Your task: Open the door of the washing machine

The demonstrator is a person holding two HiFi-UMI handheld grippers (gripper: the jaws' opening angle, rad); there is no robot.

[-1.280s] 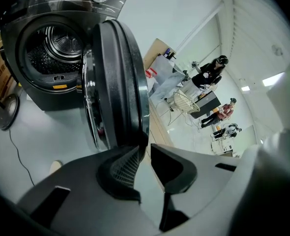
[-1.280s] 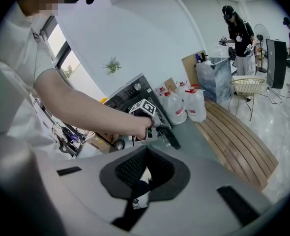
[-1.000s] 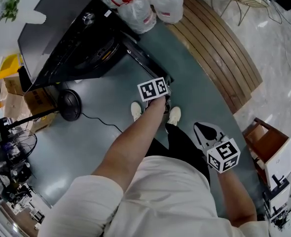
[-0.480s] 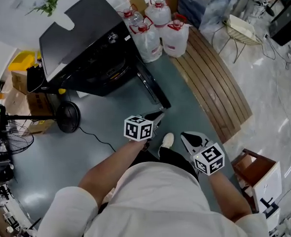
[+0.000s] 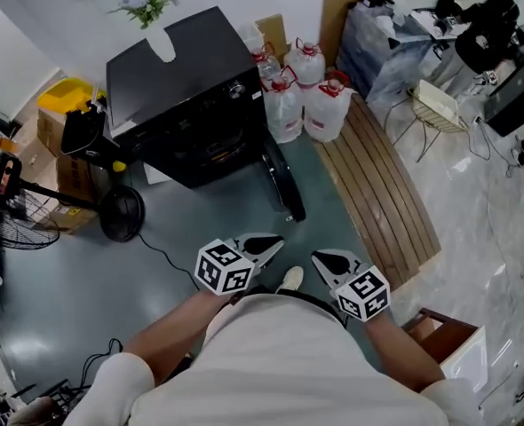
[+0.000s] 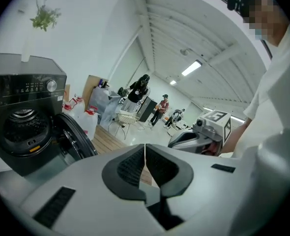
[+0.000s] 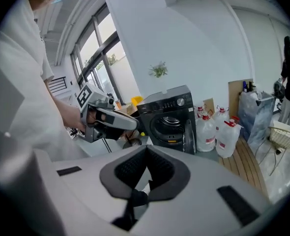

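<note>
The black front-loading washing machine [image 5: 186, 105] stands at the upper left of the head view. Its round door [image 5: 281, 183] hangs swung open to the right, edge-on to me. My left gripper [image 5: 273, 243] and right gripper [image 5: 321, 258] are held side by side close to my body, well short of the door. Each is shut with nothing between its pads. In the left gripper view the machine [image 6: 22, 117] and its open door [image 6: 75, 140] show at the left, beyond my shut left gripper [image 6: 145, 162]. The right gripper view shows the machine [image 7: 165, 116] straight ahead of my right gripper [image 7: 146, 165].
Several large water jugs [image 5: 303, 96] stand right of the machine, beside a curved wooden platform [image 5: 379, 193]. A floor fan [image 5: 120, 213] with a cable, a yellow bin [image 5: 63, 101] and cardboard boxes lie left. A white cabinet with an open drawer [image 5: 448, 344] is at the lower right.
I have stepped back from the machine. My left gripper, which was at the open door's edge, has drawn away toward my body; the right one has come alongside it.
</note>
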